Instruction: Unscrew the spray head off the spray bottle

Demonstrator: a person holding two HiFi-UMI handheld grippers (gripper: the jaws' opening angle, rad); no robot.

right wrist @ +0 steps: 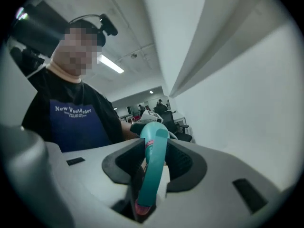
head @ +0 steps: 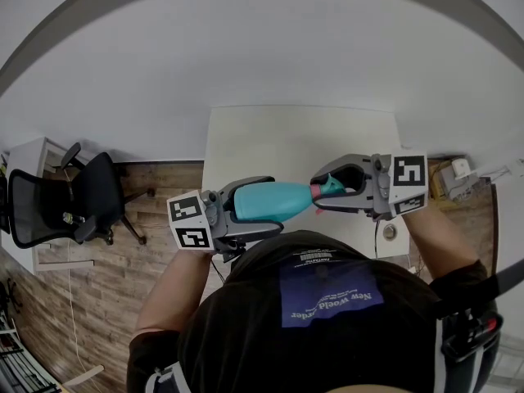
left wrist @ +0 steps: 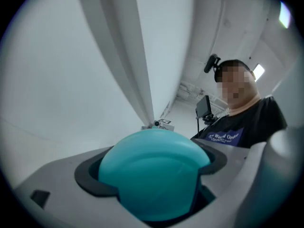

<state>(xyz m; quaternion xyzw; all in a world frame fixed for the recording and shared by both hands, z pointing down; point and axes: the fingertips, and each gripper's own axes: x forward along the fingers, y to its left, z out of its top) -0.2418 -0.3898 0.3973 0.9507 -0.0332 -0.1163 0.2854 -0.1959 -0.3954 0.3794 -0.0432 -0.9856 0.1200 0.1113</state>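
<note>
Spray bottle (head: 270, 201) is gripped by the left gripper (head: 264, 207) jaws, its spray head (head: 332, 187) by the right gripper (head: 321, 193) jaws, and could be dropped on the bench (head: 295, 137) through slipping.

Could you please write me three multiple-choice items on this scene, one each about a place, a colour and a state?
1. Where is the spray bottle? A lying on the table; B held in the air between the left tongs and the right tongs; C standing upright on the table.
2. What colour is the bottle's body? A teal; B yellow; C black.
3. What state are the right tongs in? A open and empty; B shut on the spray head; C out of view.
Answers: 1 B, both tongs carry it, clear of the table; 2 A, the body shows teal in the head view; 3 B, they clamp it in the right gripper view.
</note>
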